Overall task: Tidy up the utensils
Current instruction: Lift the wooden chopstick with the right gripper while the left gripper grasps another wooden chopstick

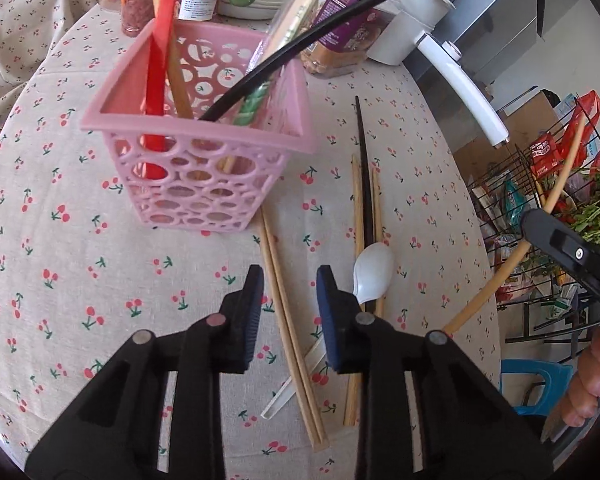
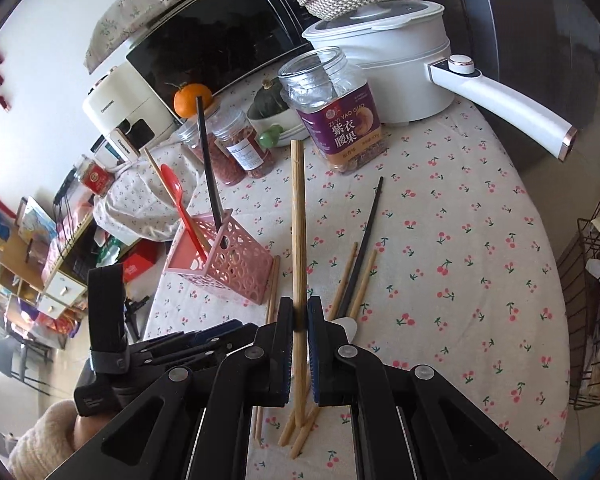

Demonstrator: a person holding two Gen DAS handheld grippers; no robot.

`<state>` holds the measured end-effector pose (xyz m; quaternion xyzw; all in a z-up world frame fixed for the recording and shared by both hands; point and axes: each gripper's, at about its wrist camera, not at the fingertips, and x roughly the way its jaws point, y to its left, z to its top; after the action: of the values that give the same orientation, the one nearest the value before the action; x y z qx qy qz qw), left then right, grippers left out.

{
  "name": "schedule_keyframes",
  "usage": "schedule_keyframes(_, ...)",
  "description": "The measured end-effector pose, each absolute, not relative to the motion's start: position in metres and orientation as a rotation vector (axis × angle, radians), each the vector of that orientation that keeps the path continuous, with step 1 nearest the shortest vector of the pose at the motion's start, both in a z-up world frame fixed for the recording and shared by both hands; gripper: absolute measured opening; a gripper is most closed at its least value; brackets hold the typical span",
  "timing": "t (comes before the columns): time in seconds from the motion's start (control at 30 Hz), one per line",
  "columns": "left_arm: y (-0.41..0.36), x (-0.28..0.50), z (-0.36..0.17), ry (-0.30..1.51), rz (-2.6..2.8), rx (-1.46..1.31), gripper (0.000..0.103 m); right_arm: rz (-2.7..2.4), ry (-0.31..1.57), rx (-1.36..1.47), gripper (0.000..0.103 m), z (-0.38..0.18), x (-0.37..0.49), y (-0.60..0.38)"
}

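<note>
While the right gripper (image 2: pixel 298 316) clamps one bamboo chopstick (image 2: pixel 298 216) aloft, the left gripper (image 1: pixel 289 280) straddles a pair of chopsticks (image 1: pixel 287 312) on the tablecloth (image 1: pixel 79 280), pads apart, and could pinch just one, flicking the other away from the pink basket (image 1: pixel 203 152).

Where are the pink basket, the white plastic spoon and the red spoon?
pink basket (image 1: pixel 203 196), left wrist view, on its perforated front wall.
white plastic spoon (image 1: pixel 374 268), left wrist view, on the bowl.
red spoon (image 2: pixel 171 178), right wrist view, on the bowl sticking up above the basket.
</note>
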<state>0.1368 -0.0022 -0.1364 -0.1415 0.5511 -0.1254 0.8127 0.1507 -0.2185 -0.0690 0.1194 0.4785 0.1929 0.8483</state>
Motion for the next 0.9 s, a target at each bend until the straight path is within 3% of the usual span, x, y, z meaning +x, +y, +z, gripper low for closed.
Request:
schedule_keyframes(0.23, -0.021, 0.151, -0.154, 1.175, -0.199, -0.228, 0.027, 0.391, 1.013, 0.263, 0.007, -0.064, 0.146, -0.237)
schedule_keyframes(0.3, -0.025, 0.153, -0.156, 1.177, -0.167, -0.191, 0.023, 0.393, 1.010, 0.266, 0.007, -0.063, 0.146, -0.239)
schedule_keyframes(0.37, -0.027, 0.156, -0.160, 1.179, -0.142, -0.170, 0.012, 0.397, 1.008, 0.264, 0.006, -0.061, 0.145, -0.239)
schedule_keyframes(0.57, -0.032, 0.152, -0.158, 1.188, -0.160, -0.129, 0.010, 0.403, 1.000, 0.251, 0.007, -0.057, 0.143, -0.238)
schedule_keyframes(0.9, -0.039, 0.112, -0.091, 0.989, -0.317, -0.100, 0.010, 0.405, 0.901, 0.260, 0.007, -0.025, 0.127, -0.246)
